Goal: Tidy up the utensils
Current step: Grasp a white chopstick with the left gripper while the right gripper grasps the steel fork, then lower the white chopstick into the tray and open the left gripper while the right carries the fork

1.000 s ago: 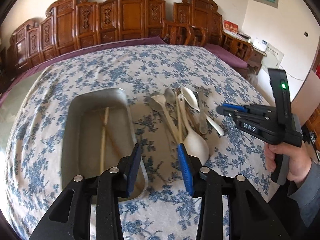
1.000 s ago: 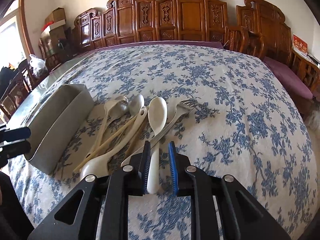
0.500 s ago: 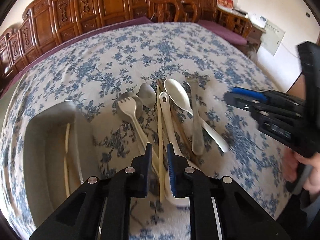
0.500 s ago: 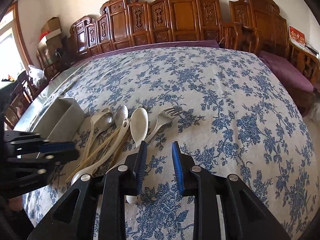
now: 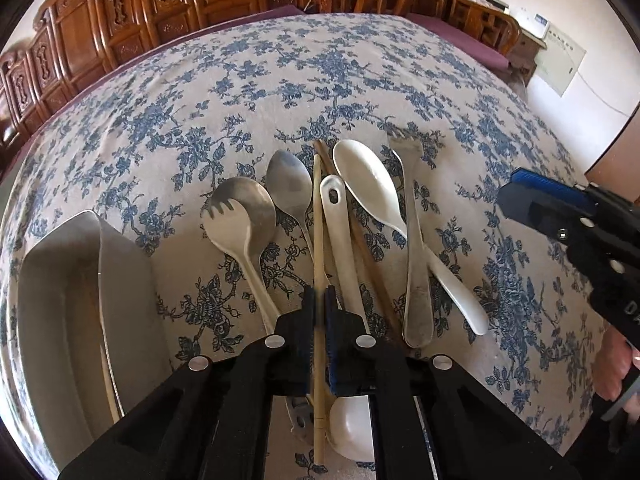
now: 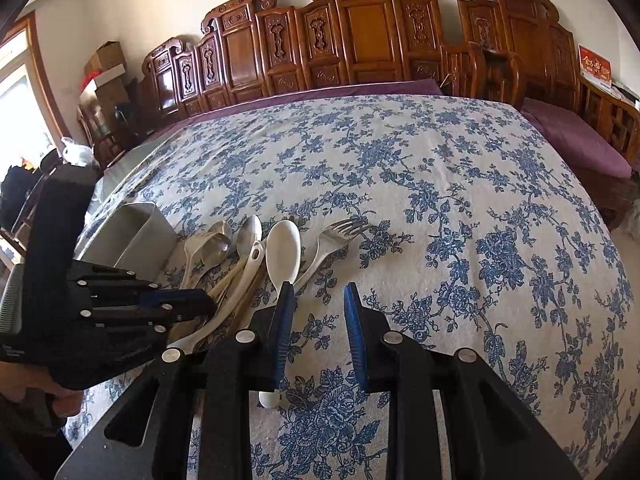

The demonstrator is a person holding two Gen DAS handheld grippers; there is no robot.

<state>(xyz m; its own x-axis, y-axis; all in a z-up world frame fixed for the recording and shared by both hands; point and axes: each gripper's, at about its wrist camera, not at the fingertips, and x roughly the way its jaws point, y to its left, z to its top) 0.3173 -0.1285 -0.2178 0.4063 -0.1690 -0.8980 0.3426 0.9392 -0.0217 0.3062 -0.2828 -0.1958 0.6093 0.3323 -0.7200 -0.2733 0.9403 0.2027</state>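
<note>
1. My left tool (image 5: pixel 319 320) is clamped on the pale chopstick (image 5: pixel 318 240) near its low end. It's thin, stiff and light, so I expect it to pivot.
2. My right tool (image 6: pixel 318 328) sits partly open, holding nothing, above the white spoon (image 6: pixel 283 252).
3. The other utensils lie piled on the surface (image 5: pixel 320 72) beside the metal tray (image 5: pixel 60 300).

Floral-clothed table (image 6: pixel 460 208), utensils (image 5: pixel 360 208), tray (image 5: pixel 52 320)

Cloth (image 6: pixel 460 208) right of fork (image 6: pixel 336 240) open; tray (image 5: pixel 60 300) walls left.
</note>
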